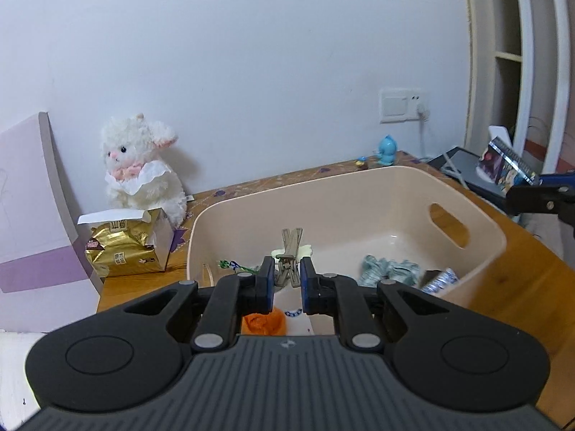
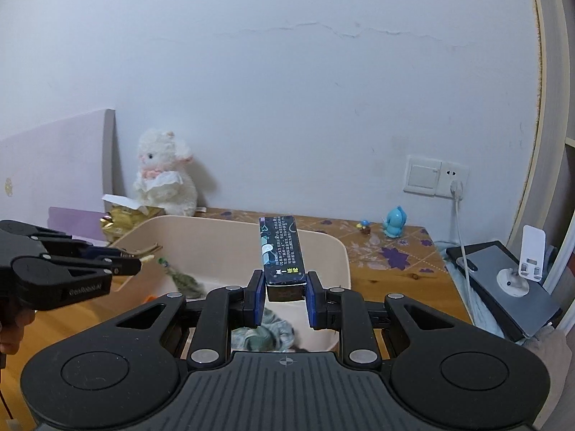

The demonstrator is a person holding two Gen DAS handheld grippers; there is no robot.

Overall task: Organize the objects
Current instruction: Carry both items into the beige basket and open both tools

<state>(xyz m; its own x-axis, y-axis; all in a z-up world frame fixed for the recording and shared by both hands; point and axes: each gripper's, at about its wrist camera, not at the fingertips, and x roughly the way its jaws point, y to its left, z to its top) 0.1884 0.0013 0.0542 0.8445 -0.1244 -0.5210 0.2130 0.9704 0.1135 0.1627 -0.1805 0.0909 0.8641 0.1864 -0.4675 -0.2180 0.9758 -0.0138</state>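
Both loads are poised over the bin (image 1: 478,240) on the bench (image 2: 391,269), so the drop-in step looks to be in hand. The left hand-held gripper (image 1: 285,280) pinches a grey clip (image 1: 289,258) above the bin's inside, and the right hand-held gripper (image 2: 285,296) clamps a dark box (image 2: 282,251) over the near rim. Next, each likely needs lowering and spreading its fingers so nothing lands outside.

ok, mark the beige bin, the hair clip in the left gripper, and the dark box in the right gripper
beige bin (image 1: 496,240), left wrist view, on its right rim.
hair clip (image 1: 289,251), left wrist view, on its crossed arms above the fingers.
dark box (image 2: 282,251), right wrist view, on its printed top face.
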